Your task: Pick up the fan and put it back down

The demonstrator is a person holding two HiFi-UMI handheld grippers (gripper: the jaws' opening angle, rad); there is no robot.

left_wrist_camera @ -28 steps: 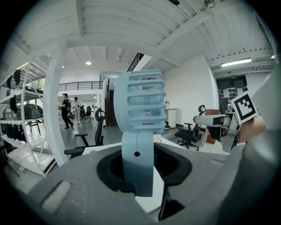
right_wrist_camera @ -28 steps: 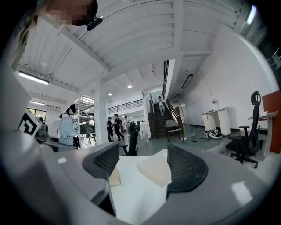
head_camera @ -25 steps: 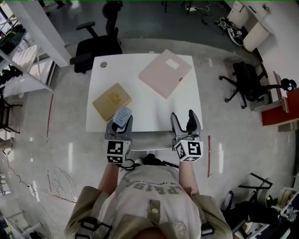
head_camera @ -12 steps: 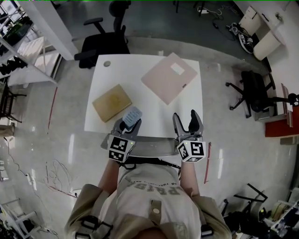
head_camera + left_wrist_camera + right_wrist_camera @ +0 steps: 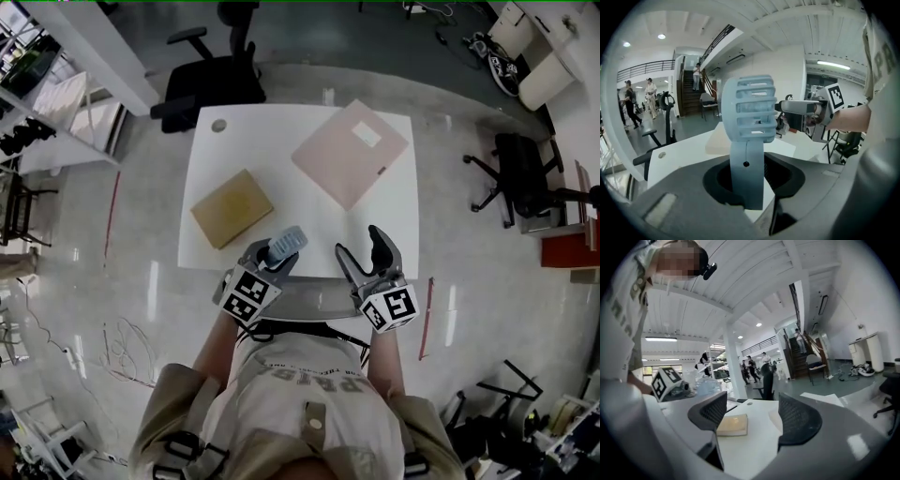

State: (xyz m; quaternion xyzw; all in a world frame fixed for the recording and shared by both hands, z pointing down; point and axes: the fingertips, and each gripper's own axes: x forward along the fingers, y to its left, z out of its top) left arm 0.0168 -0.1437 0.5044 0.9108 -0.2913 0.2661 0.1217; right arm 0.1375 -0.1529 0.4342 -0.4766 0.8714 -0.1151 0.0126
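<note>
the left gripper (image 5: pixel 269 254) is clamped on the handle of the fan (image 5: pixel 748 108). in the left gripper view the two dark jaws press the pale blue handle from both sides, and the handle stands almost upright in the middle of the frame. the round head with its slatted grille is above the jaws. i cannot tell if the bottom of the handle touches the table (image 5: pixel 309 220).

in the head view the fan is at the lower edge of the white table, a little left of the centre, and its head leans toward the upper right. the marker cube (image 5: pixel 246 292) of this gripper is below it, over the table edge.

the right gripper (image 5: pixel 364 253) is to the right of the fan, at the same lower edge. its jaws stand wide apart and nothing is between them. in the right gripper view only the table top and a tan box (image 5: pixel 732 424) show beyond the gap.

further up on the table, the tan box lies at the left side, and a flat pink box (image 5: pixel 350 153) lies at the upper right. the two are apart. a black office chair (image 5: pixel 211 89) stands behind the table at the upper left.
</note>
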